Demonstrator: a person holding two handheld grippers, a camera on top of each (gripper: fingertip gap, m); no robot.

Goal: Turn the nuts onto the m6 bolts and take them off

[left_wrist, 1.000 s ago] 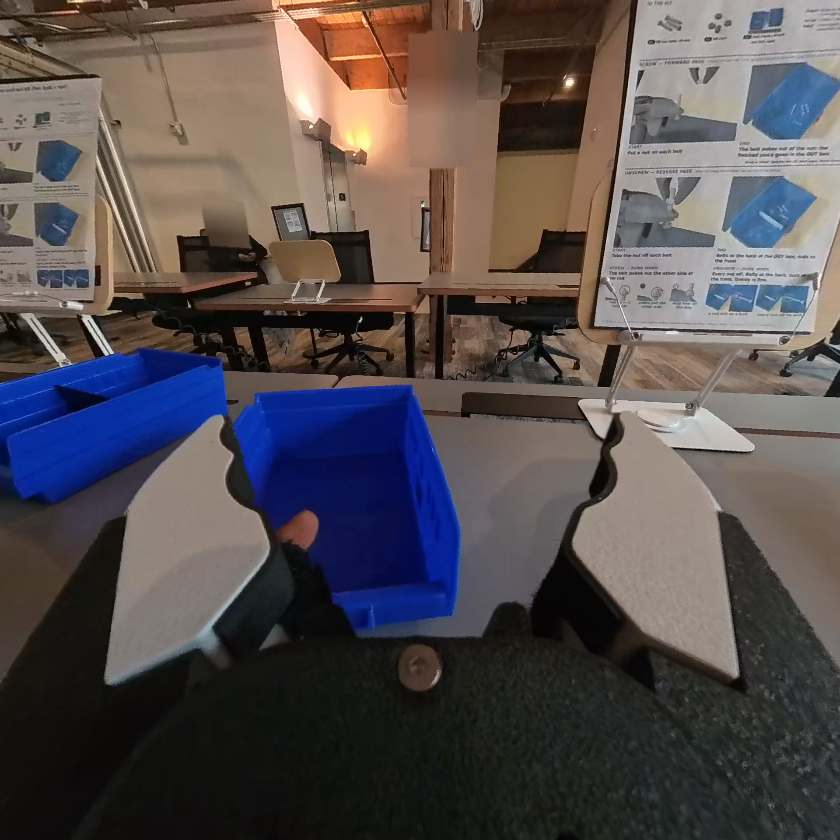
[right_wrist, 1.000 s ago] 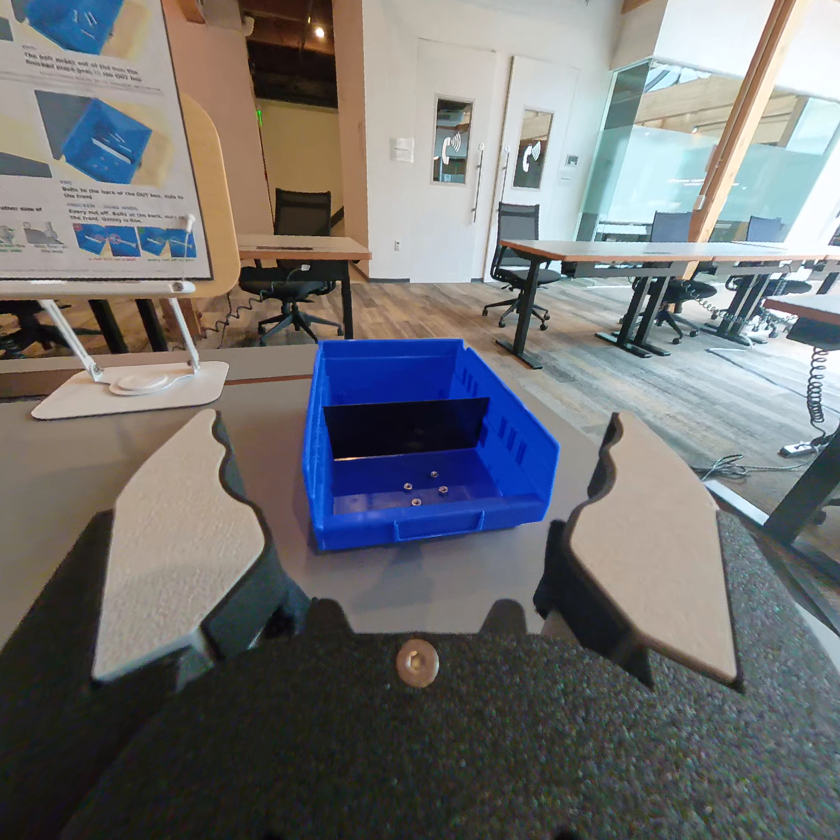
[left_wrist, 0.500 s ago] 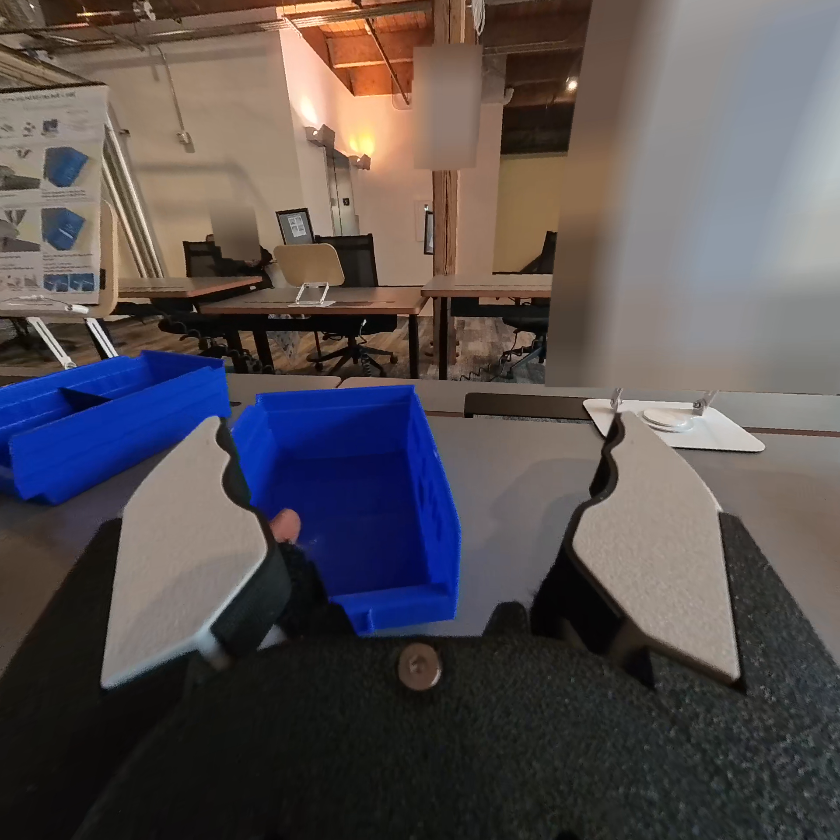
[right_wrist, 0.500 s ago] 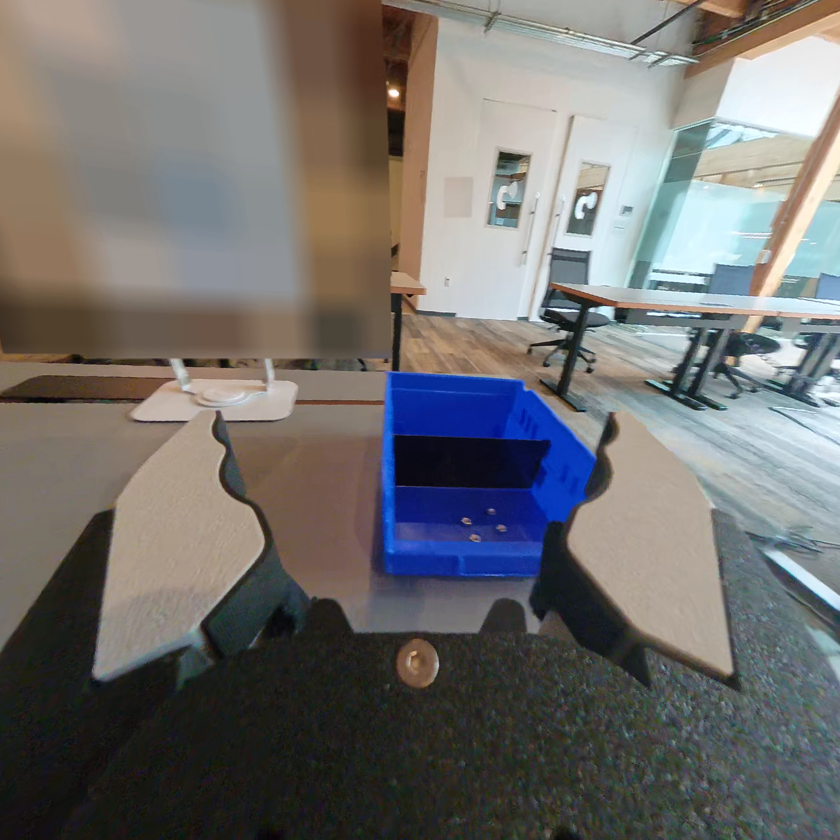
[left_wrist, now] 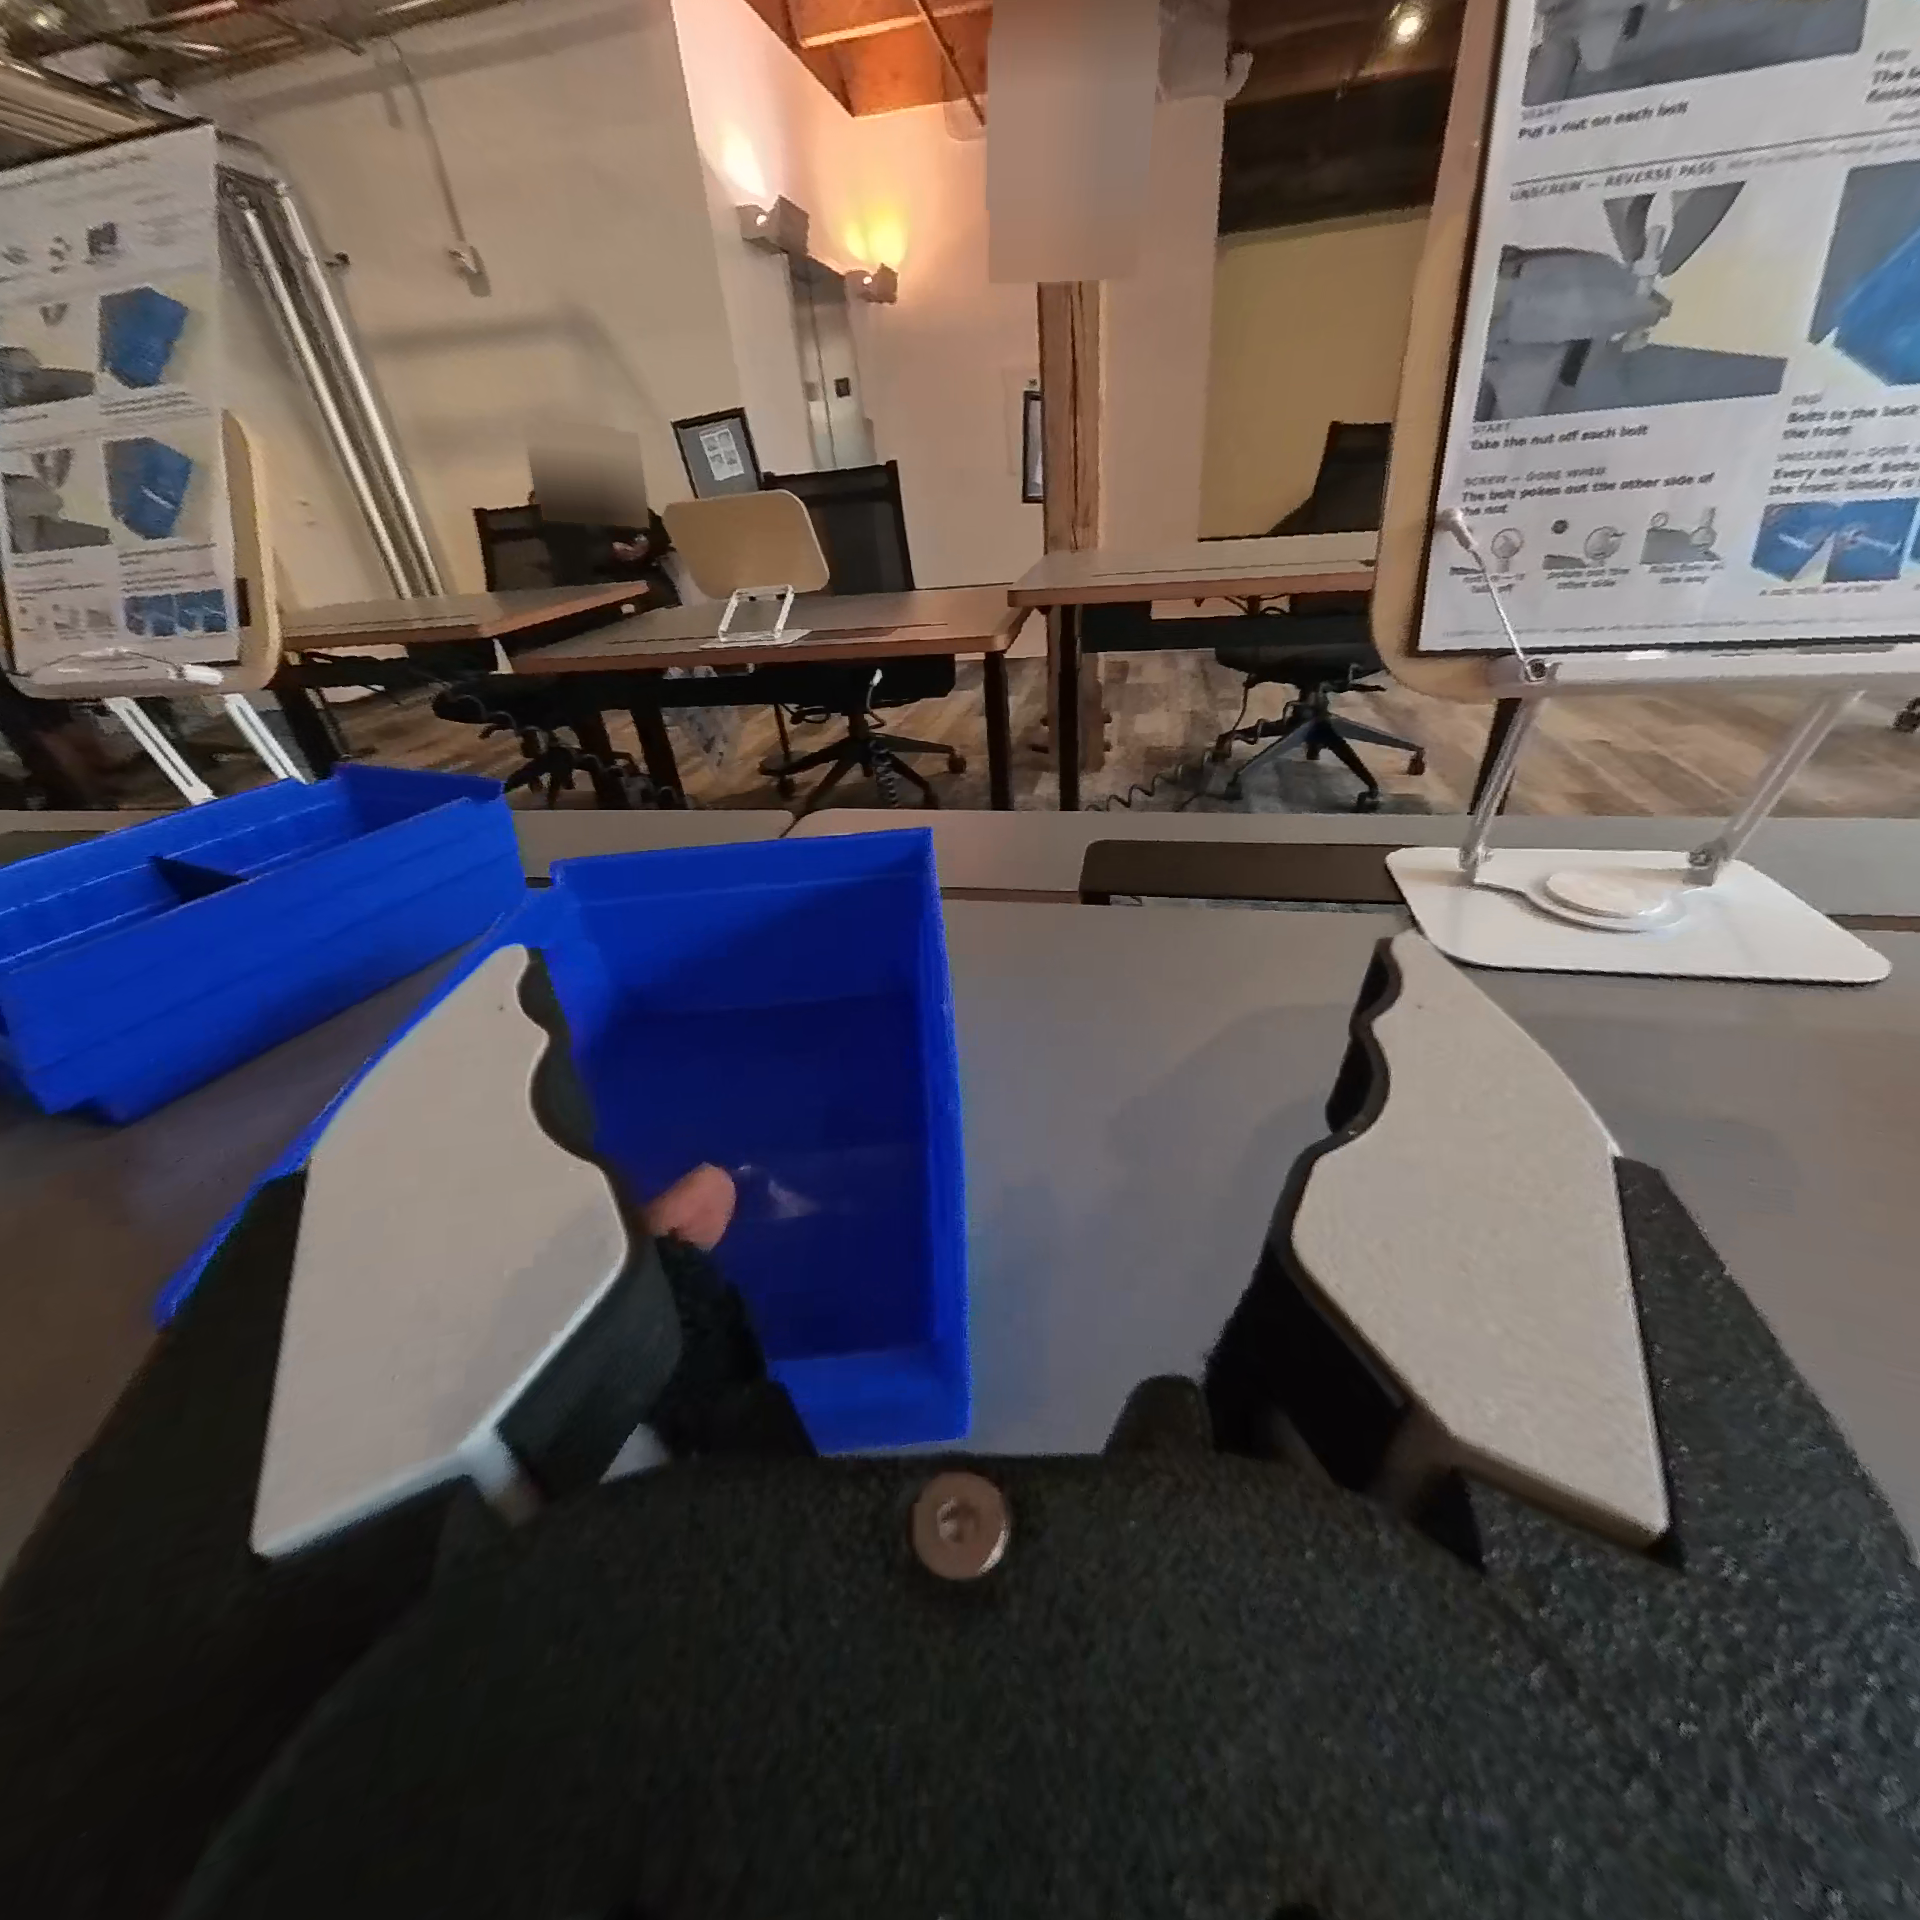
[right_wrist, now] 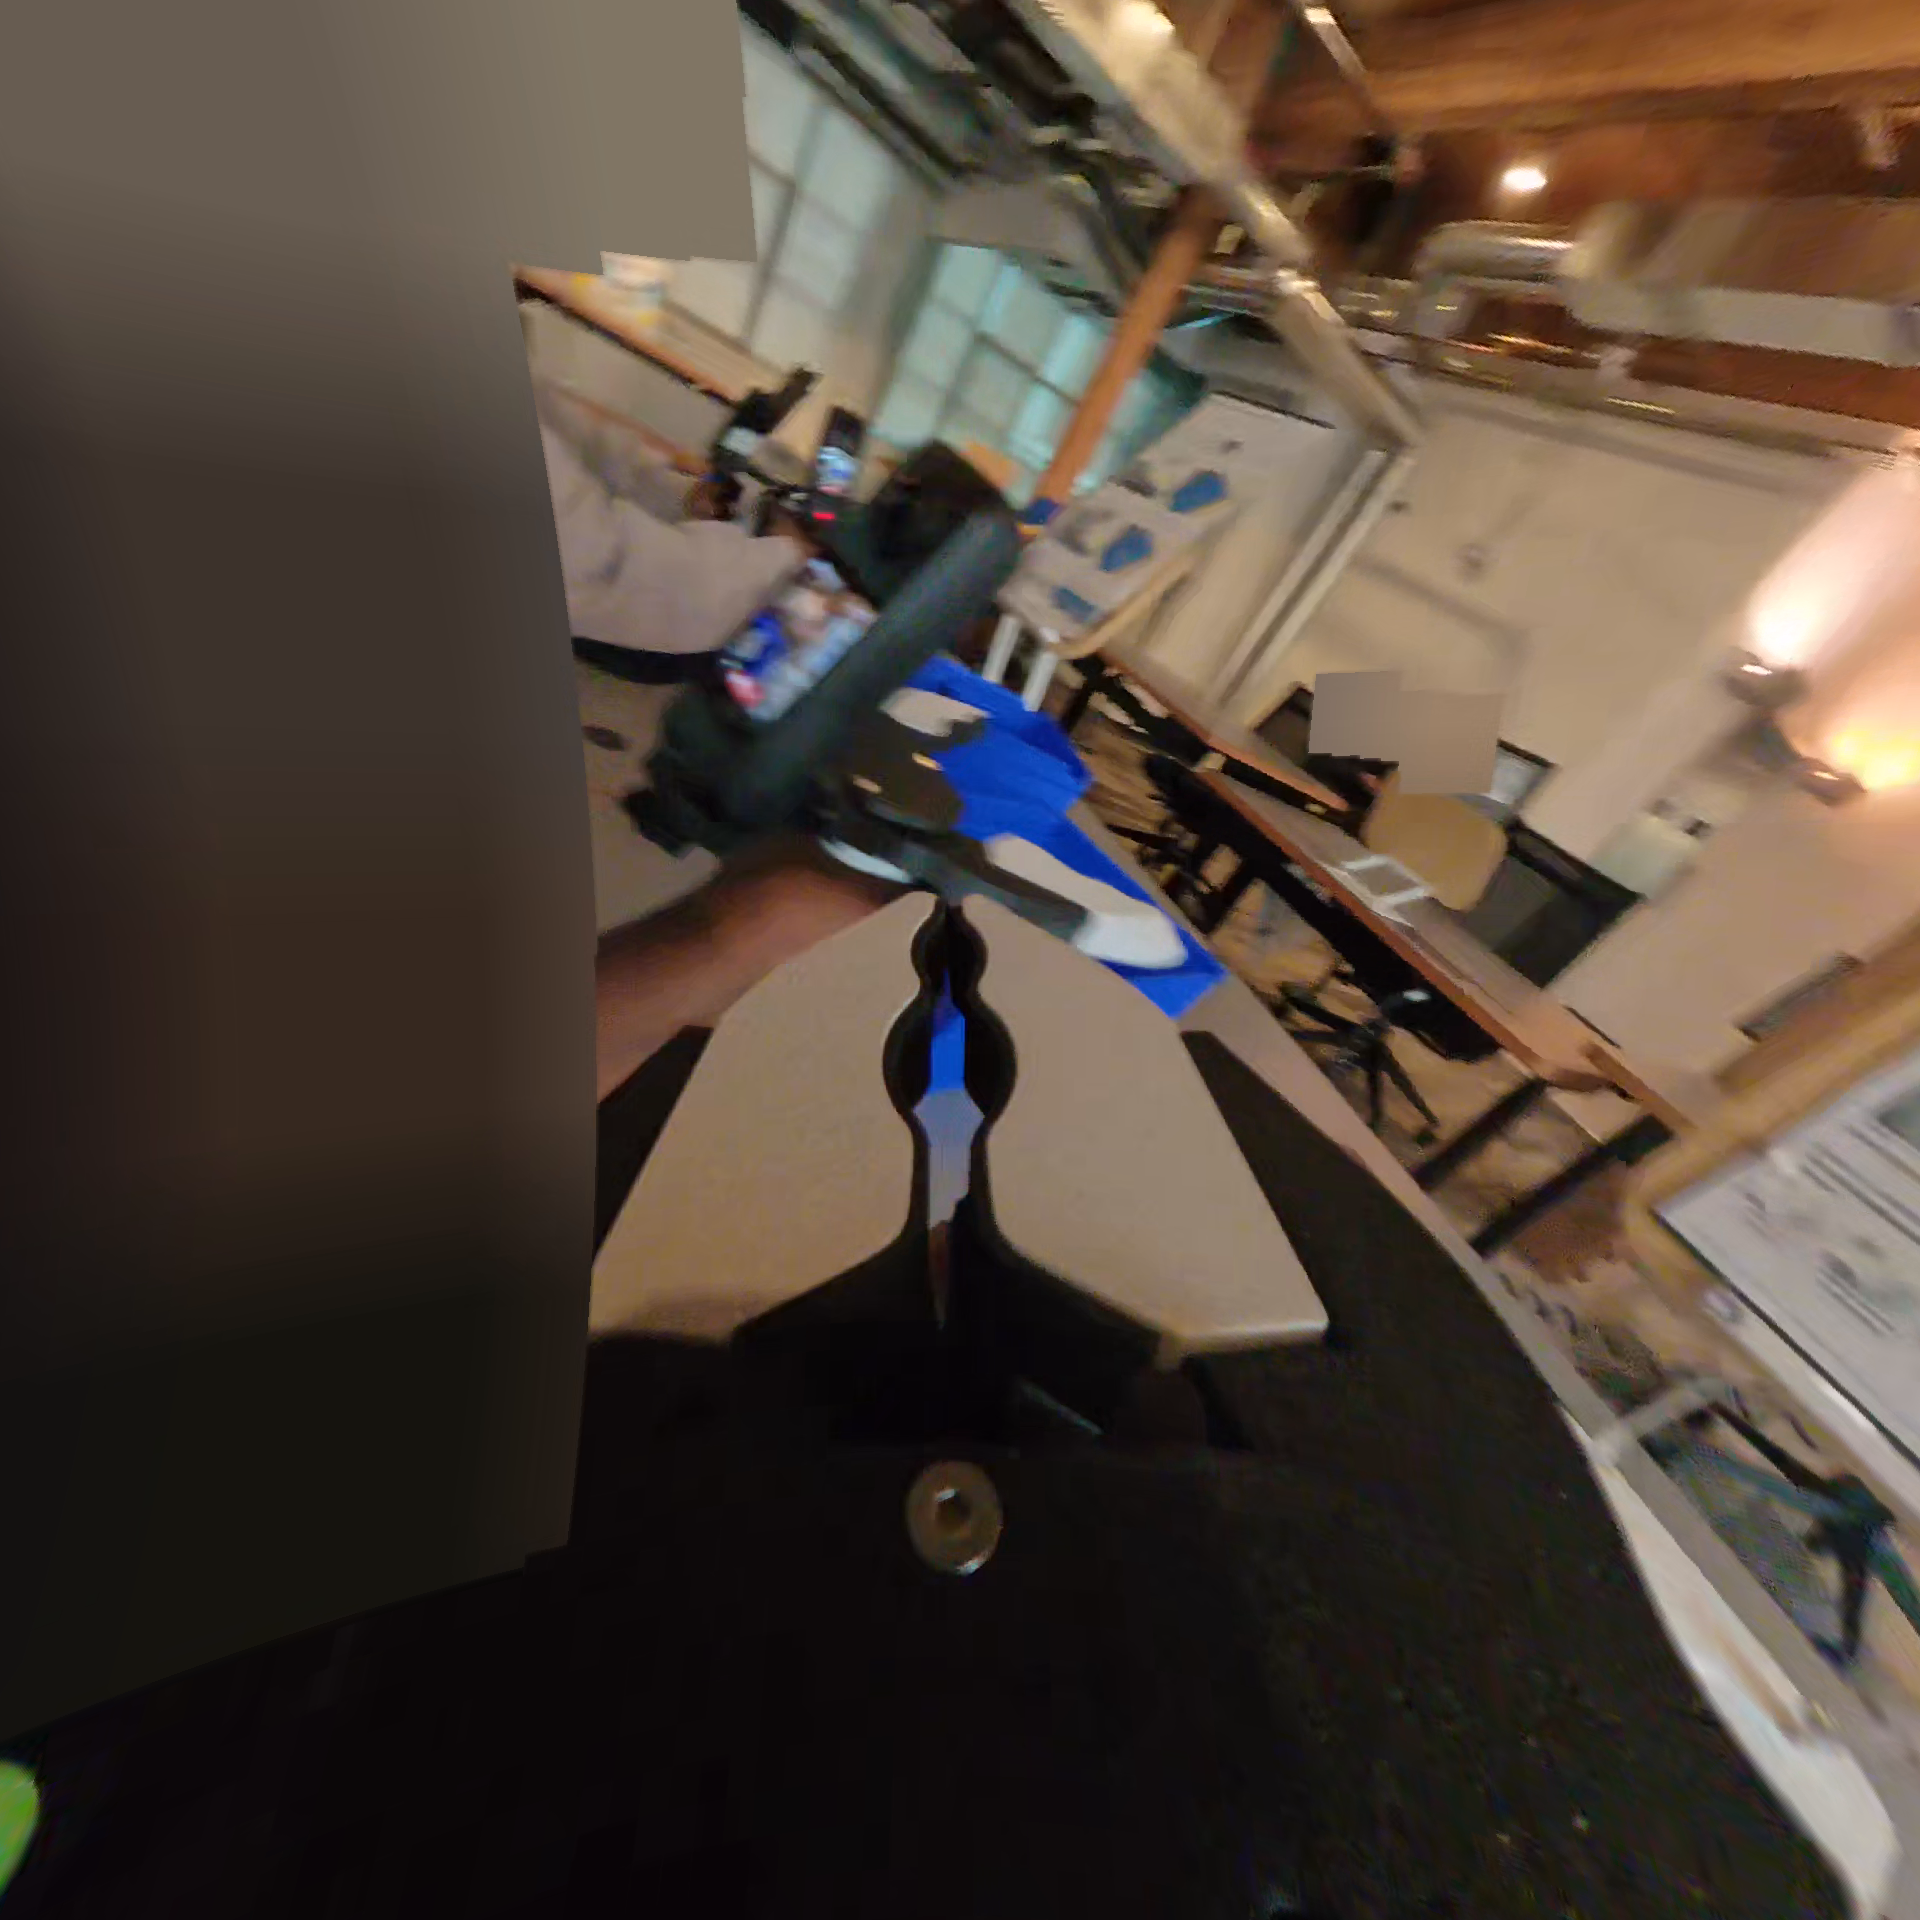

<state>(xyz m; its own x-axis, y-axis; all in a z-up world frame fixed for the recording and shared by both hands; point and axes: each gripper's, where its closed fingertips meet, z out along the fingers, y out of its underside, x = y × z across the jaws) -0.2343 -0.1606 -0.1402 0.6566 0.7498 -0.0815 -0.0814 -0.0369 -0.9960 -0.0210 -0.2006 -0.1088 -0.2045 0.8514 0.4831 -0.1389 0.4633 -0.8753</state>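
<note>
Left gripper (left_wrist: 951, 1039) jaws wide apart over blue bin (left_wrist: 769, 1060); right gripper (right_wrist: 948, 925) jaws closed (nothing between).

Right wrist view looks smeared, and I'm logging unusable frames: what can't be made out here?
- Right wrist view: motion blur smears the blue bin; contents unreadable.
- Right wrist view: a grey patch covers the left side.
- Left wrist view: the left finger hides part of the near bin; no bolts or nuts discernible.
- Left wrist view: the far bin is cut off.
</note>
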